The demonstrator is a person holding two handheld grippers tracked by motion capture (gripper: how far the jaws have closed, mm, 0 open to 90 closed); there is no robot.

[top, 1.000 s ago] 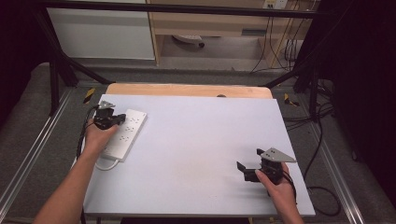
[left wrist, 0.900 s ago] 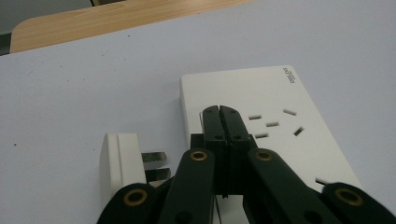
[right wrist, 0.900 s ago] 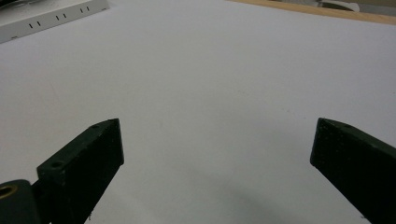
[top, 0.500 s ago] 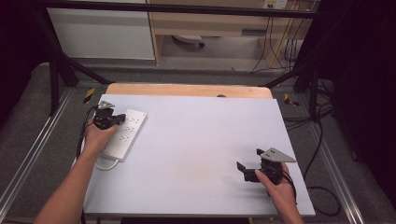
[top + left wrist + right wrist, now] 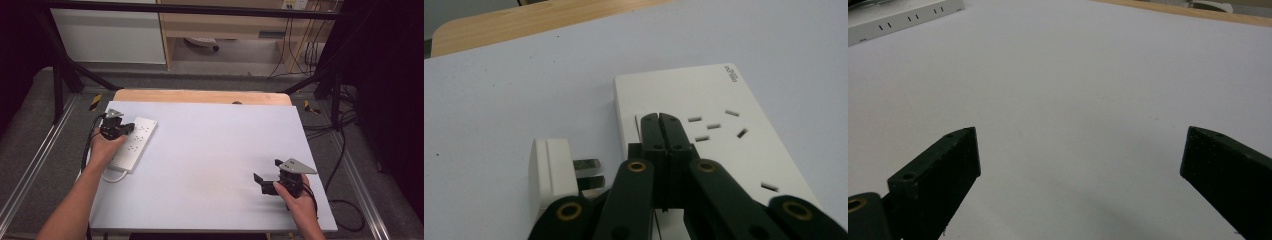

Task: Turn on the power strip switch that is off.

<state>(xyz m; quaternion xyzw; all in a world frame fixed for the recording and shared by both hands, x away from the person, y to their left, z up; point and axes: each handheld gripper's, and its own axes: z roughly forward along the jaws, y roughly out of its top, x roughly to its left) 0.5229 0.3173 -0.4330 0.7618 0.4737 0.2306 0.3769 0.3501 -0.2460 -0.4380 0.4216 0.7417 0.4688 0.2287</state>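
So the main thing here is a white power strip [image 5: 134, 143], a flat rectangular block with rounded corners lying on the pale table [image 5: 210, 150]. Taking the strip as the landmark: it sits near the table's left edge, running lengthwise away from the person and angled a bit. In the left gripper view you get a good look at its top [image 5: 724, 120]: plain glossy white with groups of narrow dark slots, some straight and some slanted, plus tiny grey lettering at the far corner. A white cord leaves its near end and curls along the table edge.

Right beside the strip's long side, in the left gripper view, lies a white plug [image 5: 551, 172] on its side, chunky body, two flat metal prongs pointing toward the strip. It looks just apart from the strip, but the black linkage covers the lower part, so I can't be sure.

The left gripper [image 5: 659, 120] is over the strip, its jaws pressed flat together with nothing between them, tips low over the strip's surface near one set of slots. Whether they actually touch it is hard to tell.

The right gripper [image 5: 1078, 155] is well apart from the strip, over bare table on the opposite side near the person, jaws spread wide.
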